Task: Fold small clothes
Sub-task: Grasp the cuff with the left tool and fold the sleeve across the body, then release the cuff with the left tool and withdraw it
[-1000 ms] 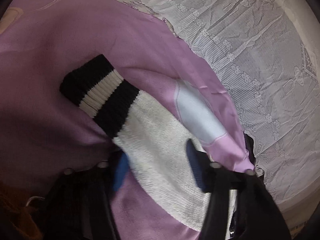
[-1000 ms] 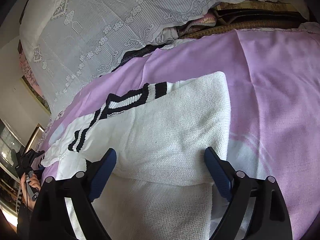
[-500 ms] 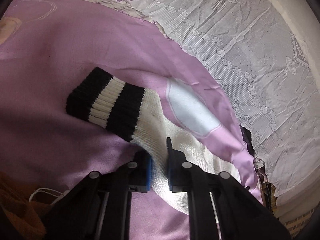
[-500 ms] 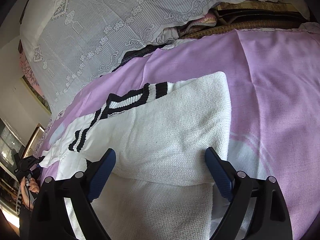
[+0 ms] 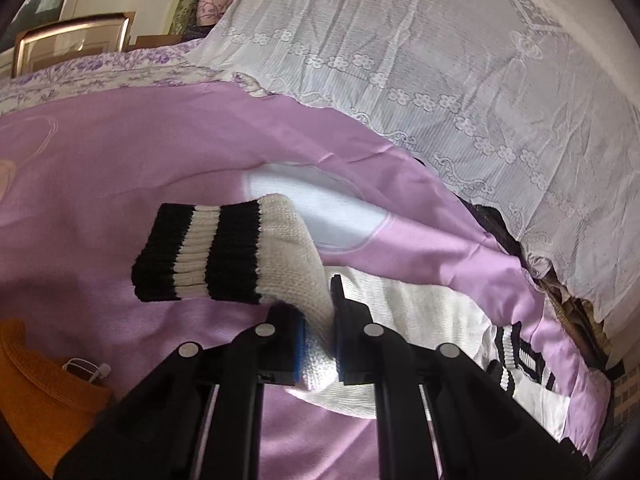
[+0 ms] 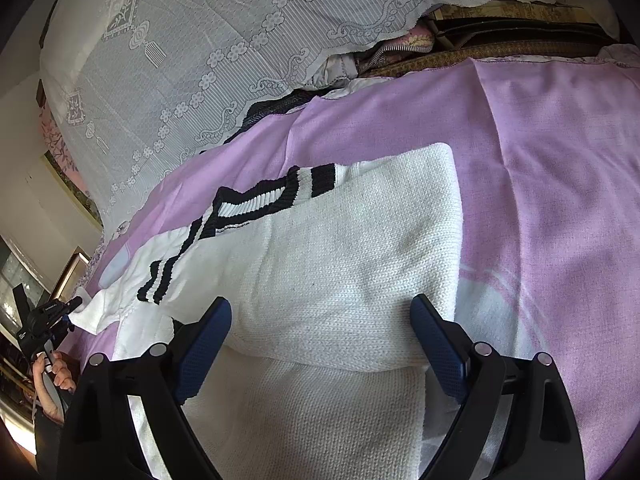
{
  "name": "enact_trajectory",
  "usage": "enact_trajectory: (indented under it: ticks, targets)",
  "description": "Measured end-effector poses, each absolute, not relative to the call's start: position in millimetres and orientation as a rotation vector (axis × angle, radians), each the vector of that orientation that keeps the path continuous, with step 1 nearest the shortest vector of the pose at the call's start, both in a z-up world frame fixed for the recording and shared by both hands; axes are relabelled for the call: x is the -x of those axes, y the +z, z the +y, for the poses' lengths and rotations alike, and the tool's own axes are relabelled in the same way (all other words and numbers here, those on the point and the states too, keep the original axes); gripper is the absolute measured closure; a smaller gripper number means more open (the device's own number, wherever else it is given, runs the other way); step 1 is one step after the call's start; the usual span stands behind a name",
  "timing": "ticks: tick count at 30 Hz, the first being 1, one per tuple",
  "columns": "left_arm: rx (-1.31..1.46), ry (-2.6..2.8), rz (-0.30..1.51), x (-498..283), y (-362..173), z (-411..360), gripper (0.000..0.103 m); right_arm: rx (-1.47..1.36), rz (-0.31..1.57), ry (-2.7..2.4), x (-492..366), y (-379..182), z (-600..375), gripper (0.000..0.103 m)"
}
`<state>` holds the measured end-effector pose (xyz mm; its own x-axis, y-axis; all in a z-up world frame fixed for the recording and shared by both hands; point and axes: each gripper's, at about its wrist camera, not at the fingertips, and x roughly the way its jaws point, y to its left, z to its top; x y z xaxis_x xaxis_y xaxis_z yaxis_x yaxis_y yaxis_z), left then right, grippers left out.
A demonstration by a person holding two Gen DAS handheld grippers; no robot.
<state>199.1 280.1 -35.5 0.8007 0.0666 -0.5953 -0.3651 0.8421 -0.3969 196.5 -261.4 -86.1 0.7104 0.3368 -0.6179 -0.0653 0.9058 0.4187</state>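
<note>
A white knit sweater (image 6: 340, 264) with black-and-white ribbed trim lies on a pink sheet (image 6: 540, 184), one side folded over its body. My left gripper (image 5: 320, 344) is shut on the sweater's sleeve (image 5: 292, 256) and holds it lifted off the sheet, the striped cuff (image 5: 196, 256) hanging out to the left. The rest of the sweater (image 5: 420, 316) trails away to the right. My right gripper (image 6: 320, 328) is open and hovers low over the folded sweater, with nothing pinched between its blue pads. In the right wrist view the left gripper (image 6: 74, 306) shows small at the far left, in a hand.
A white lace cover (image 5: 440, 60) drapes over the pile behind the bed. An orange fabric (image 5: 36, 392) lies at the lower left of the left wrist view. A framed picture (image 5: 72, 40) leans on the wall. Folded bedding (image 6: 500, 40) sits at the bed's far edge.
My left gripper closed on the sleeve, then lifted it and rolled, so the cuff now hangs above the sheet. The right gripper stayed still and open.
</note>
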Motion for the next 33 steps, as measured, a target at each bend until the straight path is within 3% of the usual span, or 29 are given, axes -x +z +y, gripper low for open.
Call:
enact_trajectory:
  ticks: [16, 33]
  targets:
    - [0.12, -0.062, 0.615, -222, 9, 70, 0.093, -0.464, 0.752, 0.24, -198, -85, -270, 0.011]
    - [-0.044, -0.281, 0.668, -227, -26, -96, 0.092, -0.834, 0.74, 0.293, -203, -92, -315, 0.011]
